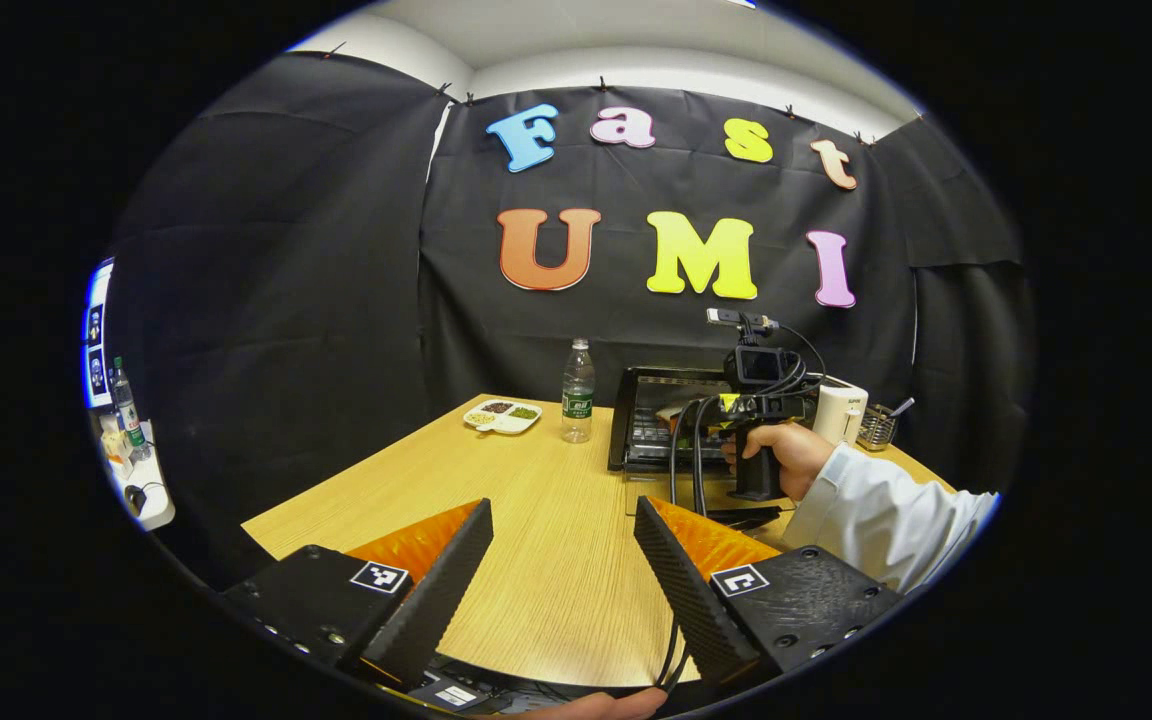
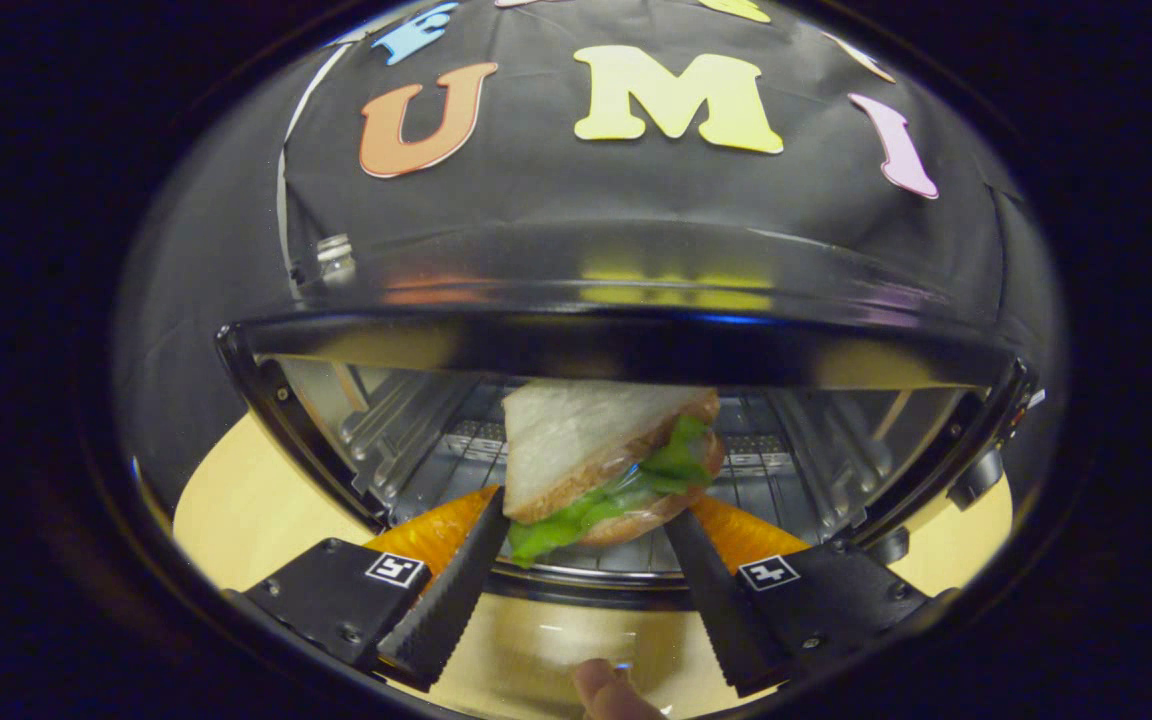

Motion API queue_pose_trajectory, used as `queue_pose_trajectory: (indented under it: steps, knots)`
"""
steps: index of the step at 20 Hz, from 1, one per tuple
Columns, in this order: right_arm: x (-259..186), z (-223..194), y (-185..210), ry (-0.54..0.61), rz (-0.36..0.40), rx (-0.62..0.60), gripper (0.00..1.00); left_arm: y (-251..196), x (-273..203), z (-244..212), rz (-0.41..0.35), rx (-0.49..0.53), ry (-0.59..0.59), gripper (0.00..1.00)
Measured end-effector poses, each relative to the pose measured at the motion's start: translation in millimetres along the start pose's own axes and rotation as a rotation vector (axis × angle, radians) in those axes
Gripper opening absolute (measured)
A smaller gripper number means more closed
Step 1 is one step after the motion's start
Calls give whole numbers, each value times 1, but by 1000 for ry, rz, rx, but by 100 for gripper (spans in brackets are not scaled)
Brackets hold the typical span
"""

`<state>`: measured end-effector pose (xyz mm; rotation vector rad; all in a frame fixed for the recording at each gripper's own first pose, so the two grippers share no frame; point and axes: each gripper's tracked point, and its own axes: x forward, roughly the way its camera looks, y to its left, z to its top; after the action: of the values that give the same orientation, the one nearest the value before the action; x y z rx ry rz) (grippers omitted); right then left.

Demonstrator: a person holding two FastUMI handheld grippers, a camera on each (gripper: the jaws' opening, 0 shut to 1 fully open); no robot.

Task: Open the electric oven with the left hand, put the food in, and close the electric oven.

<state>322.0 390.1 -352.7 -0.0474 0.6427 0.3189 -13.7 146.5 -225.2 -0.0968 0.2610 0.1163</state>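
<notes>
Right gripper view: sandwich [image 2: 601, 465] sits between the right tongs [image 2: 586, 555], white bread on top, green lettuce hanging out the lower edge, brown crust below. Both fingers flank its lower part and look to press on it, tongs partly closed around it. Sandwich is at the mouth of the electric oven [image 2: 626, 330], just inside the opening, above the wire rack [image 2: 766, 455]. Oven cavity is open, ribbed metal side walls visible, dark top edge of the housing above the sandwich. Oven door [image 2: 576, 640] lies folded down under the tongs, glass pane showing; a fingertip [image 2: 601, 690] pokes in at the bottom edge. Left gripper view: left tongs [image 1: 561, 560] are wide apart, nothing between the fingers, hovering over the wooden surface [image 1: 536, 500] well back from the oven. Farther off, a hand [image 1: 786, 455] in a white sleeve [image 1: 886, 520] holds the other gripper up against the oven [image 1: 651, 415], cables hanging from it. Left of the oven stands a clear water bottle [image 1: 577, 392], and beside that a white divided dish [image 1: 502, 414] with small portions of food. Right of the oven: a white cup-like container [image 1: 841, 412] and a small wire holder [image 1: 878, 428].
</notes>
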Motion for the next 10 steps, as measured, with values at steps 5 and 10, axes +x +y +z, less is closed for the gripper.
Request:
queue_pose_trajectory:
  steps: [5,10]
  knots:
    - [-28,-8,-12,29,40,43,98,-5,1,1,4,16,5,94]
    - [-89,10,-28,-98,93,28,95,-18,6,7,-5,24,7,94]
